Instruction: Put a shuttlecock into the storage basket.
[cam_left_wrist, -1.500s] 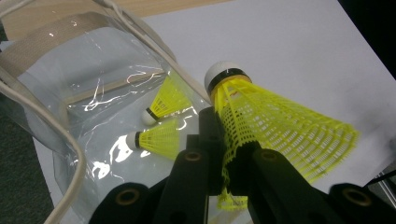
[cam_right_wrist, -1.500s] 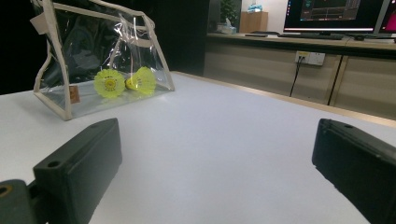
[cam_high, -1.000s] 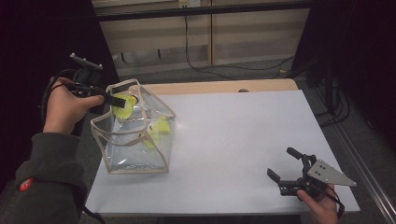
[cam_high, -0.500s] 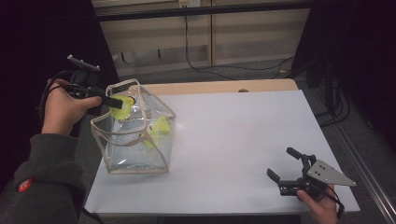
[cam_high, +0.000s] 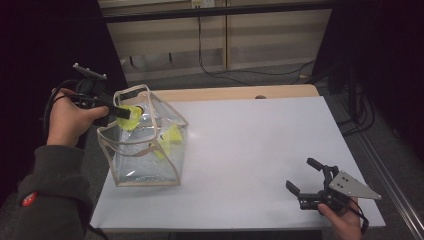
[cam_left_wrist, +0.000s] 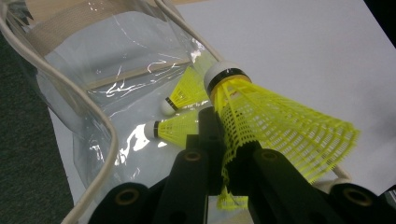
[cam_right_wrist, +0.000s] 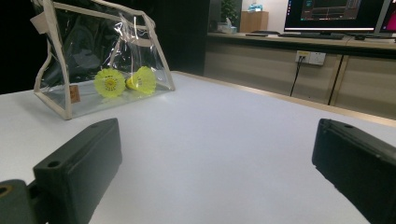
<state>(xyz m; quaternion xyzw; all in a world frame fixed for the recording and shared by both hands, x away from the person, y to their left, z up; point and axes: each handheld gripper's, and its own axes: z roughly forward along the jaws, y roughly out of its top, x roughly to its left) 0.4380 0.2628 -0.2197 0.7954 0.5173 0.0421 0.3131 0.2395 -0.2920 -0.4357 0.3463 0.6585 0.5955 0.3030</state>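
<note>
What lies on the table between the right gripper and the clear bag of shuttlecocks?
Nothing: in the high view, only bare white table separates the right gripper from the clear bag; the right gripper view agrees.

White desk (cam_high: 260, 145), wooden strip along its far edge. Beyond it, pale cabinet panels (cam_high: 250, 42) with black cables (cam_high: 215, 65) hanging to the floor. Farther off, a wall socket (cam_right_wrist: 310, 57) under a counter carrying lit monitors (cam_right_wrist: 334, 15).

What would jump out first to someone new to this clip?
The bright yellow shuttlecock clamped in the left gripper, poised over the open top of a clear bag at the white table's left. Two more shuttlecocks lie inside, while the right gripper sits open near the front right corner.
</note>
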